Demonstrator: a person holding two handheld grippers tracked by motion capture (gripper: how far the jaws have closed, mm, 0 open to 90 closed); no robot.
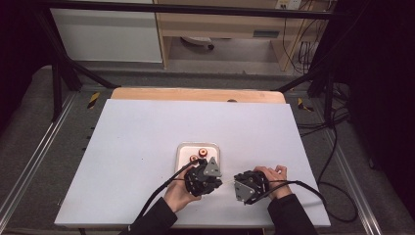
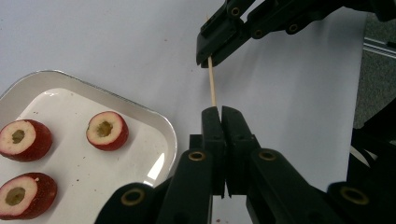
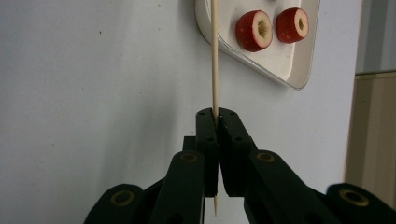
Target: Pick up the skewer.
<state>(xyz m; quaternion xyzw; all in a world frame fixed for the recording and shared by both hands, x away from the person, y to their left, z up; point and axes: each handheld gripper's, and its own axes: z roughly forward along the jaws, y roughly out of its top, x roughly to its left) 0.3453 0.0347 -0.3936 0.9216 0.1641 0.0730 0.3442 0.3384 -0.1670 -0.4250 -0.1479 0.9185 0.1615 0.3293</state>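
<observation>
Left tool [image 2: 221, 111] is gripping one end of a thin wooden skewer [image 2: 212, 83], jaws clamped together on it; right tool [image 3: 217, 113] is clenched on the same skewer [image 3: 215, 56] nearer its other end, with the pointed tip sticking out behind its jaws. In the high view both tools, left [image 1: 201, 178] and right [image 1: 244, 185], are hovering low over the near part of the white table [image 1: 147, 147], the skewer [image 1: 226, 182] spanning the short gap between them.

Tray [image 1: 183, 149]: small, pale, rounded corners, sitting just beyond the left tool. It is holding cored red fruit pieces, likely hawthorn; three are showing in the left gripper view, the nearest [image 2: 107, 130] lying cut face up with an open hole through its middle.

Handling judgement, skewer: very light, stiff along its length but thin, so probably snapping if the two tools are twisting or pulling against each other. Smooth round wood, likely rolling or sliding in flat pads unless held firmly. Best hold is well back from the point, leaving the sharp end free.

Fruit: likely soft-fleshed, with slick skin, bruising under a hard pinch. Grip across the red sides, keeping the cored hole clear for the point.
</observation>
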